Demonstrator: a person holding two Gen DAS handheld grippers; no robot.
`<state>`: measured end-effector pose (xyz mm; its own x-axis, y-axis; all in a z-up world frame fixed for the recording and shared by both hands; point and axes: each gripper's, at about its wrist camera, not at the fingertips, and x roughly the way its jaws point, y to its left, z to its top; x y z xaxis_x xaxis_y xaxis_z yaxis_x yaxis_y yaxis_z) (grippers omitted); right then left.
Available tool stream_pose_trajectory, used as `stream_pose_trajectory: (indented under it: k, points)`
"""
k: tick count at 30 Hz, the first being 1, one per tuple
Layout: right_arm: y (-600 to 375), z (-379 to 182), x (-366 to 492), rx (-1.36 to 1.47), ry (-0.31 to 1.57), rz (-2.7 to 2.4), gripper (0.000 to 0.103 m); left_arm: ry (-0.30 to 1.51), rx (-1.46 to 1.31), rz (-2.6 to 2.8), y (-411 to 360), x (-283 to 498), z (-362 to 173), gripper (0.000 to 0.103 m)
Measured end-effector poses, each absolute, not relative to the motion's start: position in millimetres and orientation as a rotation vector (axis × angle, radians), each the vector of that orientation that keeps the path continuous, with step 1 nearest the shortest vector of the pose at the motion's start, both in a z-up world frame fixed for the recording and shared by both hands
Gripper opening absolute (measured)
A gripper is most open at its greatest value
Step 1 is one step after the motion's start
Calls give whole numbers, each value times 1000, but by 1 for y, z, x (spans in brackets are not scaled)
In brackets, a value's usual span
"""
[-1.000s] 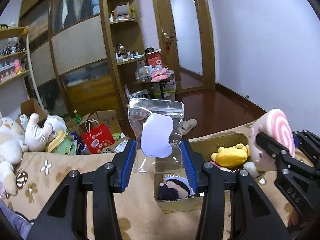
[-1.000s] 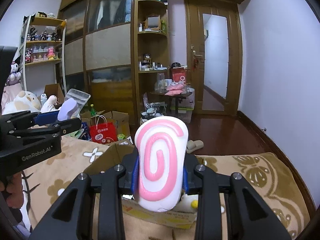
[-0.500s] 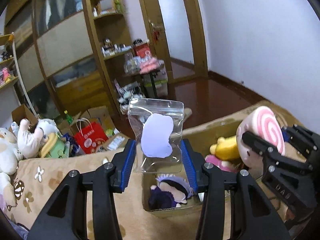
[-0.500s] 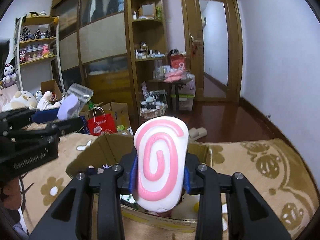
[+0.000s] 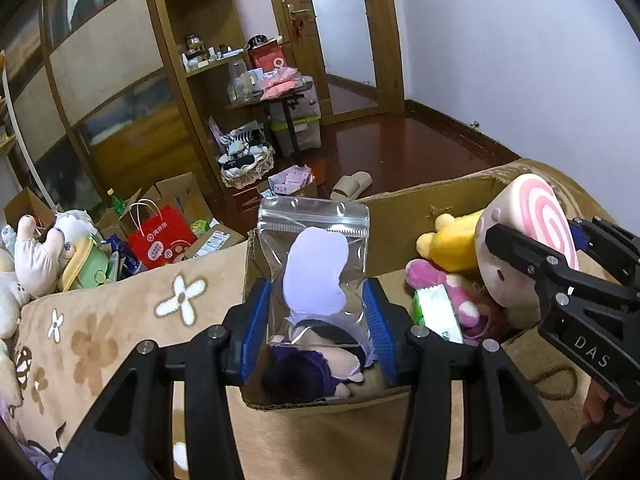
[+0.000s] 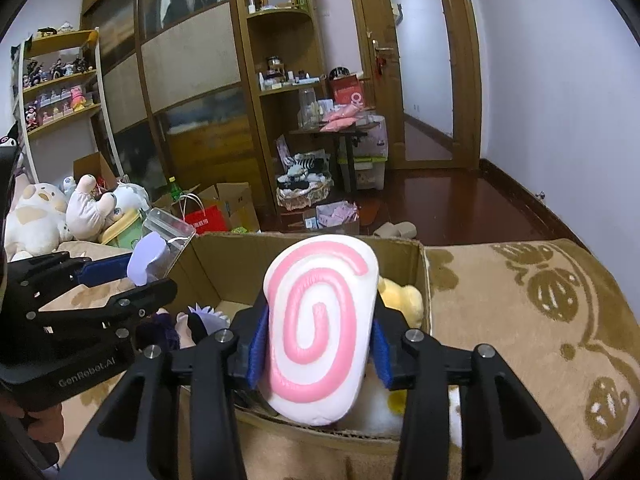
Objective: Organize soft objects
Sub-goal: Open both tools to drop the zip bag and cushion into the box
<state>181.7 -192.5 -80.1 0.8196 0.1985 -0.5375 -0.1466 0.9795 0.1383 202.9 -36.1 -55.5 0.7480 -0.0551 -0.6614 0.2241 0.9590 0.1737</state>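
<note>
1. The left tool (image 5: 316, 294) is clenched on a clear zip bag (image 5: 316, 236). Its blue pads press the bag's lower sides and the bag stands upright between them. A flat lilac piece (image 5: 316, 276) lies inside the bag.
2. The right tool (image 6: 320, 320) grasps a white plush with a pink swirl (image 6: 316, 292). Its jaws have just been opening, yet the plush sits between the pads with its sides against them.
3. Both tools hang over an open cardboard box (image 6: 304, 238), which rests on a beige flowered cover (image 5: 120, 340). The bag is above the box's left end and the swirl plush above its right end.
4. Inside the box, a dark-haired doll (image 5: 312, 372) lies at the near left. A pink plush (image 5: 460, 292) and a green packet (image 5: 436, 312) lie in the middle. A yellow plush (image 5: 448, 244) lies by the far wall.
5. Beyond the cover's far left edge lie a pile of plush toys (image 5: 36, 252) and a red paper bag (image 5: 160, 236).
6. Farther off, a slipper (image 5: 352, 184) lies on the dark floor.
</note>
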Motion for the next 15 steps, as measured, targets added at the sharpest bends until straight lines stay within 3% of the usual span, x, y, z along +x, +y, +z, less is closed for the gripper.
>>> stream_pose_trajectory:
  k: [7, 15]
  points:
    - [-196, -83, 180, 110, 601, 186, 51, 718, 234, -145, -37, 200, -60, 52]
    - [-199, -83, 176, 128, 597, 187, 62, 729, 170, -117, -25, 200, -58, 68]
